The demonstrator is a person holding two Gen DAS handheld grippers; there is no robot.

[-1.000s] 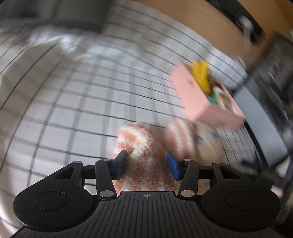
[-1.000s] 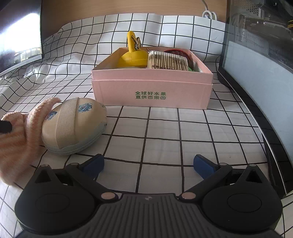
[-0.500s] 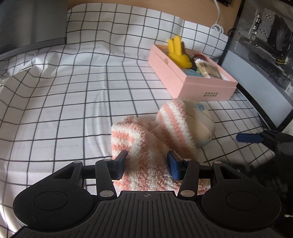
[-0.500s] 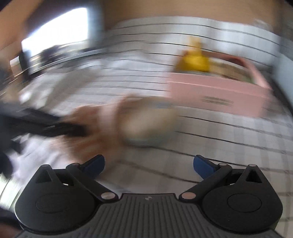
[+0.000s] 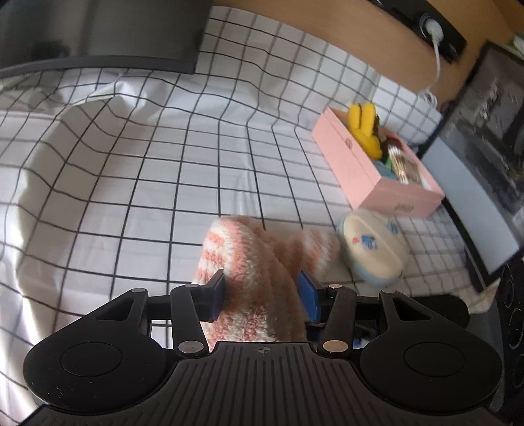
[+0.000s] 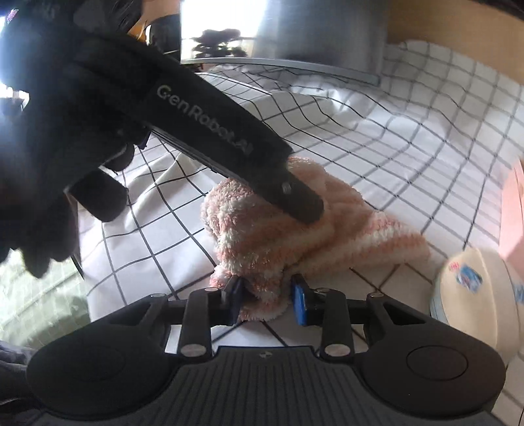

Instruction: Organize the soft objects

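A fluffy pink-and-white striped sock [image 5: 249, 249] lies bunched on the checked cloth [image 5: 131, 183]. My left gripper [image 5: 262, 296] is shut on the sock's thick middle, both pads pressed into the pile. In the right wrist view its dark finger [image 6: 301, 203] comes down onto the sock [image 6: 262, 242] from the upper left. My right gripper [image 6: 267, 303] is closing on the sock's near end, which fills the gap between its blue pads. A cream oval pouch [image 5: 373, 249] rests just right of the sock.
A pink box [image 5: 376, 173] with a yellow plush toy [image 5: 363, 127] and other items stands at the back right. A dark computer case [image 5: 484, 141] borders the right edge and a monitor [image 5: 98, 29] the far left. A gloved hand [image 6: 49, 131] holds the left gripper.
My right gripper swung left from facing the pink box to the sock, and its jaws narrowed around the sock's end. The left gripper kept its hold on the sock.
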